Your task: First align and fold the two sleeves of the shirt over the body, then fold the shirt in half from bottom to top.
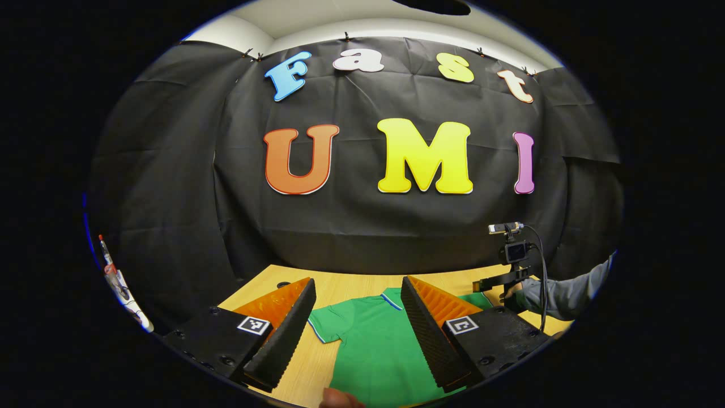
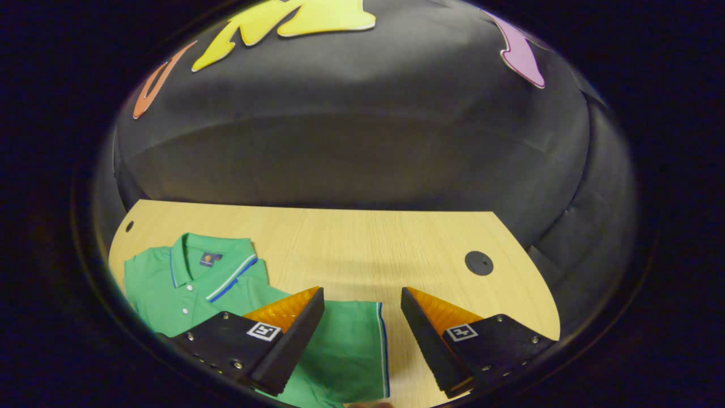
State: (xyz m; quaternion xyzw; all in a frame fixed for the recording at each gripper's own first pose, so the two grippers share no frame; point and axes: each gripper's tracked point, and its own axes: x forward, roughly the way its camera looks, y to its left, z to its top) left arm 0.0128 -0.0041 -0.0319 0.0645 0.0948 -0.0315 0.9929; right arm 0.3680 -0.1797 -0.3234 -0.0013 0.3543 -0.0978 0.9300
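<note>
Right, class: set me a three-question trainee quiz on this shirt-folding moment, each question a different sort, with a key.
1. True or false: the green polo shirt lies on the pale wooden table with its sleeves already folded over the body.
2. The right gripper is: A) open above a sleeve, B) shut on the collar, C) open over bare table.
3. Fill in: the left gripper is ____.

Key: 1 false, the sleeve lies spread out; 2 A; 3 open.

A light wooden table (image 2: 351,243) carries a green shirt (image 2: 187,283), spread flat. In the right gripper view its sleeve (image 2: 351,345) lies under the fingers, a black grommet (image 2: 479,263) ahead.
</note>
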